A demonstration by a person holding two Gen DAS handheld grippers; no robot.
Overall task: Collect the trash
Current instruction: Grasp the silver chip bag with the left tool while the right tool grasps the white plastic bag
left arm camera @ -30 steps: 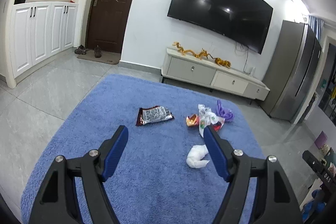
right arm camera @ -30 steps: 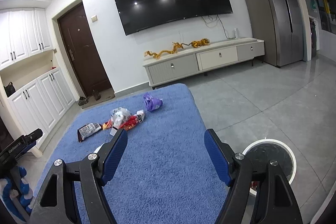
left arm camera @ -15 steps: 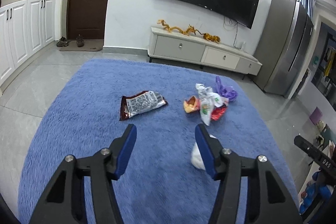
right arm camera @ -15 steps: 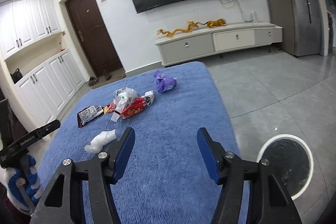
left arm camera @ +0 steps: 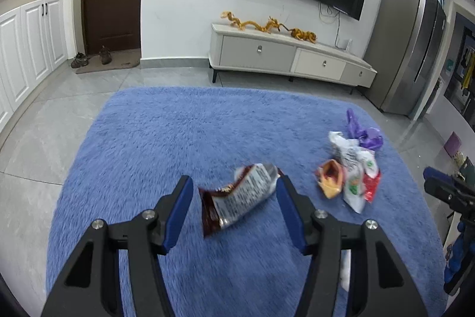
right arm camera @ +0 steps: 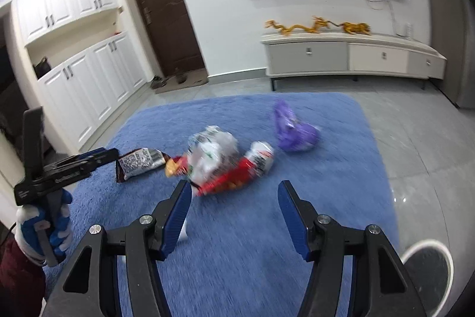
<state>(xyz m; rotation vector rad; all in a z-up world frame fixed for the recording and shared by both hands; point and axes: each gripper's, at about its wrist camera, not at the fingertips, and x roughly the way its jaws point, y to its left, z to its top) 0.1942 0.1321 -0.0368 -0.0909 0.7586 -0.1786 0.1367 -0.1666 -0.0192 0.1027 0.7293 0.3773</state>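
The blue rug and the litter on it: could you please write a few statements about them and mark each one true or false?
1. All the wrappers lie on the blue rug. True.
2. The left claw is clamped on the brown snack wrapper. False: the wrapper shows between its open fingers, lying on the rug, not gripped.
3. The purple bag lies on the side of the pile nearer the TV cabinet. True.
4. The round white bin stands in the middle of the rug. False: it stands on the grey floor beside the rug.
5. The right claw holds the red wrapper. False: its fingers are open and hold nothing.
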